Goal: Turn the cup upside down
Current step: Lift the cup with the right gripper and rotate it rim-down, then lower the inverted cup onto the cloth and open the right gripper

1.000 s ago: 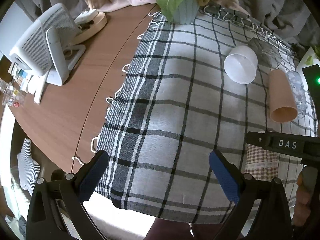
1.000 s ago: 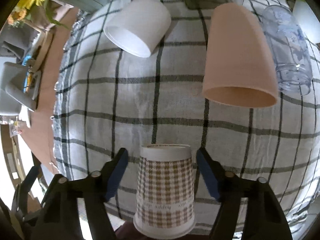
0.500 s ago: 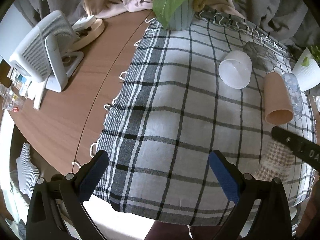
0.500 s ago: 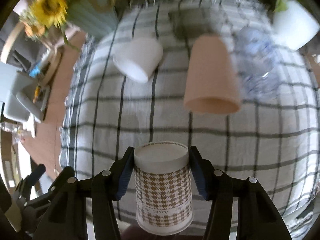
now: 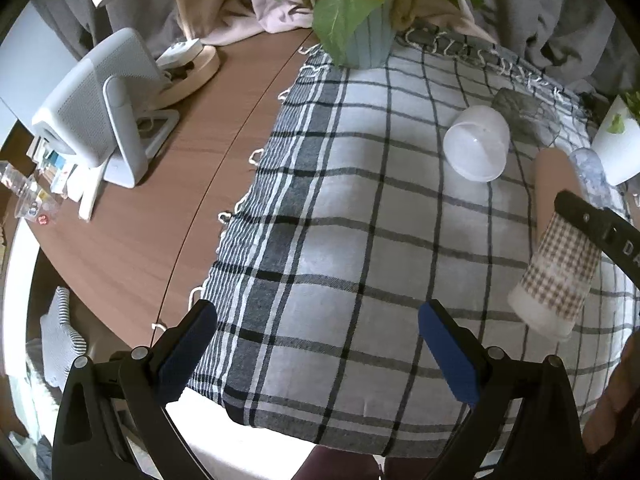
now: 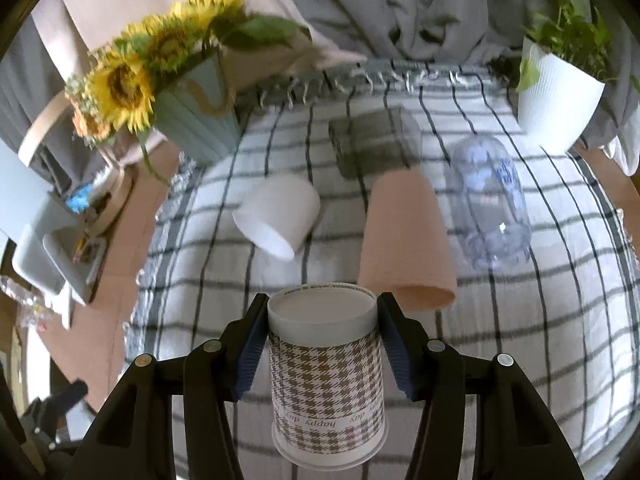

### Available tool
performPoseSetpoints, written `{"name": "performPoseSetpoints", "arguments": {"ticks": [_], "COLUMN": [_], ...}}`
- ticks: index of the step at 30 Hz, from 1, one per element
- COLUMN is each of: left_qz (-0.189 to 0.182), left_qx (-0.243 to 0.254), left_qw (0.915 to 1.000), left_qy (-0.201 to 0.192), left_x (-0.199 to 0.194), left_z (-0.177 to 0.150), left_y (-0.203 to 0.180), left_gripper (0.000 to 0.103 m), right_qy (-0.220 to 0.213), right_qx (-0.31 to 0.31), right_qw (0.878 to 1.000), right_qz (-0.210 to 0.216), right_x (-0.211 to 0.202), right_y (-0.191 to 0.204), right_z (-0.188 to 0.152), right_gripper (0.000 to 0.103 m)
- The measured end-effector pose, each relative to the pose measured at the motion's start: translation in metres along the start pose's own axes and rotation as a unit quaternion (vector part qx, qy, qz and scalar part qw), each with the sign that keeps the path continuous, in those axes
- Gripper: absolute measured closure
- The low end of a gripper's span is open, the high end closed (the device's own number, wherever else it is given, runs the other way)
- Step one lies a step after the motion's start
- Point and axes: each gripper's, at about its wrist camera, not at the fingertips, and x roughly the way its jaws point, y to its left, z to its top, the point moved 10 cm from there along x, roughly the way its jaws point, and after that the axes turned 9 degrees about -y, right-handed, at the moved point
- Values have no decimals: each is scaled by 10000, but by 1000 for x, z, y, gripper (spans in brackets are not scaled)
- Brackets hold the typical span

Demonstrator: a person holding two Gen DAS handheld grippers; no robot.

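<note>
My right gripper [image 6: 322, 346] is shut on a brown houndstooth paper cup [image 6: 326, 388], its blue pads on both sides near the closed base. The cup is lifted off the checked cloth [image 6: 520, 340] and tilted, base pointing away from me, rim toward the camera. It also shows in the left wrist view [image 5: 558, 276], held in the air at the right with the rim lower left. My left gripper [image 5: 316, 344] is open and empty over the cloth's near edge.
Lying on the cloth: a white cup [image 6: 278, 216], a pink cup [image 6: 406, 240], a clear glass [image 6: 490, 204] and a dark glass [image 6: 374, 142]. A sunflower vase [image 6: 200, 120] and a white plant pot [image 6: 558, 98] stand at the back. A fan [image 5: 98, 110] stands on the wooden table at left.
My right gripper closed on the houndstooth cup and lifted it off the cloth, tilting it. The left gripper stayed open and pulled back a little.
</note>
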Motion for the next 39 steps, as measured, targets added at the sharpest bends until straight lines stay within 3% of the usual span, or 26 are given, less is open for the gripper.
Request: {"name": "performPoseSetpoints", "arguments": {"ticks": [5, 13, 26, 34, 36, 37, 38, 39], "left_qz": [140, 24, 2, 63, 31, 26, 10, -6], "left_qx": [120, -11, 38, 22, 16, 21, 23, 23], "left_qw": [9998, 10000, 9999, 9996, 9995, 9994, 9992, 9991], "left_qy": [82, 85, -162, -271, -324, -350, -390, -417], "left_x": [4, -3, -14, -18, -21, -24, -26, -29], "left_z": [-8, -9, 1, 4, 5, 6, 8, 8], "left_y": [2, 5, 1, 7, 7, 7, 7, 7], "left_gripper": [0, 0, 0, 0, 0, 0, 0, 0], "right_qy": [94, -17, 653, 685, 740, 763, 762, 725], "right_qx": [8, -68, -279, -387, -324, -252, -205, -151], "right_qw": [9999, 10000, 9975, 9969, 9967, 9968, 9969, 9973], "right_qz": [-41, -24, 62, 4, 27, 2, -23, -25], "right_x": [14, -7, -28, -28, -28, -29, -31, -35], "right_y": [-4, -5, 4, 7, 7, 5, 4, 3], "right_z": [-15, -29, -68, -72, -72, -72, -70, -68], "right_gripper": [49, 49, 47, 47, 41, 35, 23, 22]}}
